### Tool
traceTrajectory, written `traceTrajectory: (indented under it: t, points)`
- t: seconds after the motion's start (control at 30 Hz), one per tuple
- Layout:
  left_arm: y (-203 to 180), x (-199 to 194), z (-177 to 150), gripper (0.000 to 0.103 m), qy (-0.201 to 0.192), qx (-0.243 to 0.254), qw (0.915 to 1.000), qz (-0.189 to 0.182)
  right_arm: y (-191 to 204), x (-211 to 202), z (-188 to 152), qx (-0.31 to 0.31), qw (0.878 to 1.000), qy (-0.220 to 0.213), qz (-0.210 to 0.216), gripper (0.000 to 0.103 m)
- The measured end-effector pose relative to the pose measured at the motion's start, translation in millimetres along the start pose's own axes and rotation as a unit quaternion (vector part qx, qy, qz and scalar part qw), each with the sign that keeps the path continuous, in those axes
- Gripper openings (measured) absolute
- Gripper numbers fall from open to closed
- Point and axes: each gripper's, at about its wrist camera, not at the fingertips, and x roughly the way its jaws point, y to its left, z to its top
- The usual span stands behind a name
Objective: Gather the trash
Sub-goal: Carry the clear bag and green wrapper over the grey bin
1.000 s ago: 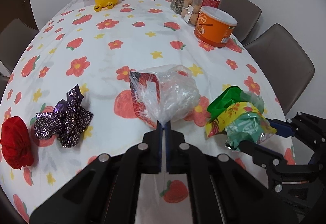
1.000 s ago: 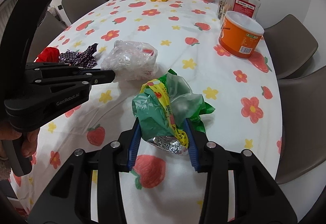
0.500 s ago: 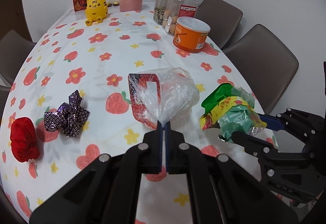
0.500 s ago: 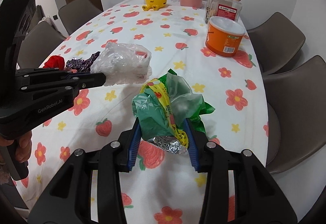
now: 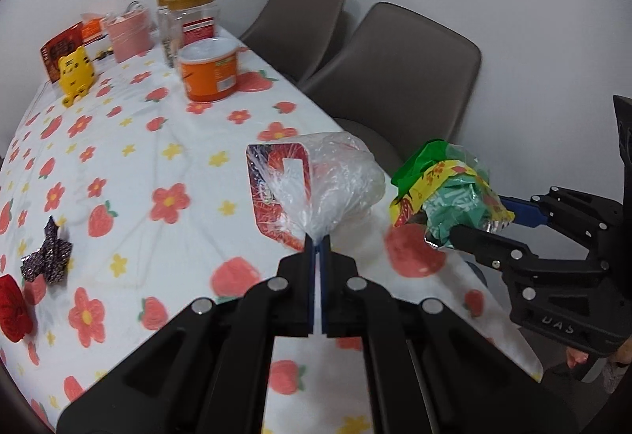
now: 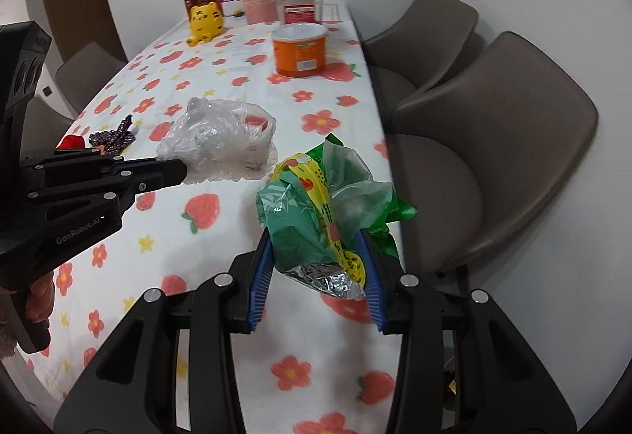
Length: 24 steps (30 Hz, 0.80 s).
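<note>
My left gripper (image 5: 316, 242) is shut on a clear plastic bag with a red wrapper inside (image 5: 316, 185) and holds it above the flowered table (image 5: 158, 141); the bag also shows in the right wrist view (image 6: 221, 141). My right gripper (image 6: 316, 256) is shut on a crumpled green and yellow wrapper (image 6: 324, 204) and holds it above the table's right edge; the wrapper shows in the left wrist view too (image 5: 446, 193). A purple crumpled wrapper (image 5: 47, 256) and a red crumpled piece (image 5: 12, 307) lie on the table at the left.
An orange tub (image 5: 209, 70), glass jars (image 5: 189, 15), a pink container (image 5: 130, 34) and a yellow tiger figure (image 5: 77, 74) stand at the table's far end. Brown chairs (image 6: 493, 141) stand along the right side.
Both grippers have lifted and swung to the right with their trash still held. The table now sits lower and further left in both views.
</note>
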Motion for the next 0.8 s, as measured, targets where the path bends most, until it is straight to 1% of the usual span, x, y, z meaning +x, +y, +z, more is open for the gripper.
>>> traceTrajectory:
  t: [0.17, 0.27, 0.5, 0.67, 0.8]
  points:
    - [-75.9, 6.8, 4.0, 0.002, 0.003, 0.05, 0.998, -0.039, -62.5, -41.7, -40.2, 0.054, 0.998, -0.007, -0.043, 0.039]
    - [-129.1, 11.5, 4.6, 0.002, 0.005, 0.078, 0.9952, -0.059, -104.8, -70.2, -68.4, 0.086, 0.994, -0.011, -0.067, 0.039]
    - [-257.6, 28.2, -9.0, 0.002, 0.018, 0.129, 0.9854, -0.11, -203.4, -135.3, -140.1, 0.147, 0.982, -0.014, -0.116, 0.039]
    - [-338.4, 45.5, -25.7, 0.002, 0.036, 0.154, 0.9777, -0.139, -265.2, -163.2, -190.2, 0.183, 0.974, -0.002, -0.137, 0.039]
    - [-388.8, 62.6, -39.9, 0.002, 0.055, 0.171, 0.9713, -0.156, -302.6, -173.4, -222.8, 0.201, 0.969, 0.009, -0.147, 0.039]
